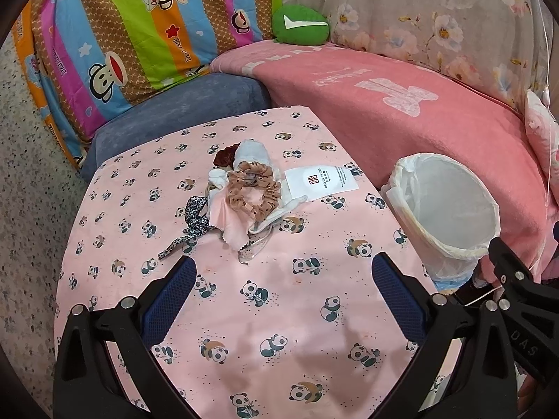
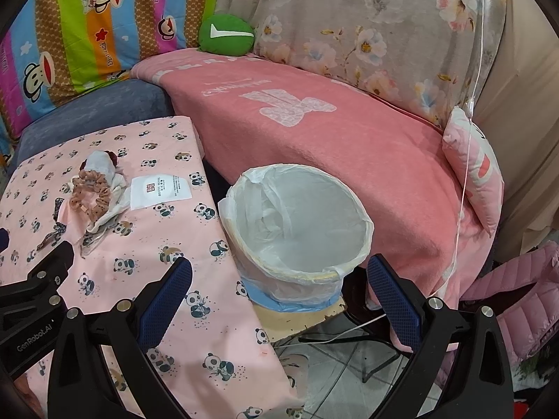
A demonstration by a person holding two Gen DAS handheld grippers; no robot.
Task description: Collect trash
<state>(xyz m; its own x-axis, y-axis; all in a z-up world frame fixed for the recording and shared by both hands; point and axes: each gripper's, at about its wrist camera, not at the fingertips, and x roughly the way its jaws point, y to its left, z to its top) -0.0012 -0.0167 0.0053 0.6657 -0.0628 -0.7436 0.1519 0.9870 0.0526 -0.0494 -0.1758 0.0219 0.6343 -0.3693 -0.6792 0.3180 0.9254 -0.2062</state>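
A heap of small items lies on the panda-print table (image 1: 265, 321): a brown scrunchie (image 1: 254, 192), a dark red scrunchie (image 1: 223, 156), pale cloths (image 1: 251, 152), a leopard-print ribbon (image 1: 195, 221), clear plastic wrap (image 1: 253, 248) and a white hotel packet (image 1: 320, 181). My left gripper (image 1: 283, 279) is open and empty, just short of the heap. A white-lined trash bin (image 2: 297, 223) stands right of the table. My right gripper (image 2: 279, 282) is open and empty, in front of the bin. The heap also shows in the right wrist view (image 2: 94, 192).
A pink blanket (image 1: 401, 115) covers the sofa behind the table and bin. A striped cartoon quilt (image 1: 122, 35), a green cushion (image 1: 300, 24) and a floral cover (image 1: 436, 14) lie behind. A pink jacket (image 2: 517, 300) and cables (image 2: 349, 331) lie on the floor at right.
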